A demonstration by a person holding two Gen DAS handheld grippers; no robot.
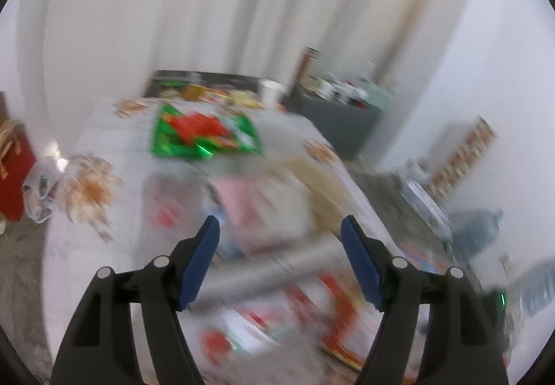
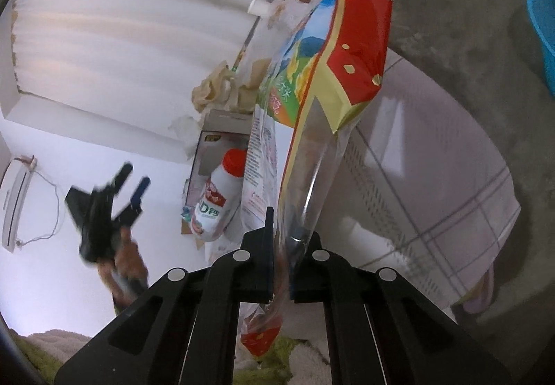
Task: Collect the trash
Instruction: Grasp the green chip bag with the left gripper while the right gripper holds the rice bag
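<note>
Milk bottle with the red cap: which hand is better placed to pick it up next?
Left. The left tongs are open and empty, while the right tongs are shut on the snack bag; the milk bottle lies untouched.

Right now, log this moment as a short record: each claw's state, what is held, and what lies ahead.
right claw: shut on the snack bag
snack bag: red, gold and clear plastic, standing up from the grip
left claw: open, nothing between the pads; also visible at the left of the right wrist view, in a hand
left wrist view: heavily blurred
bottle: white with red cap, beyond the held bag
green and red packet: lying on the white patterned tabletop
</note>
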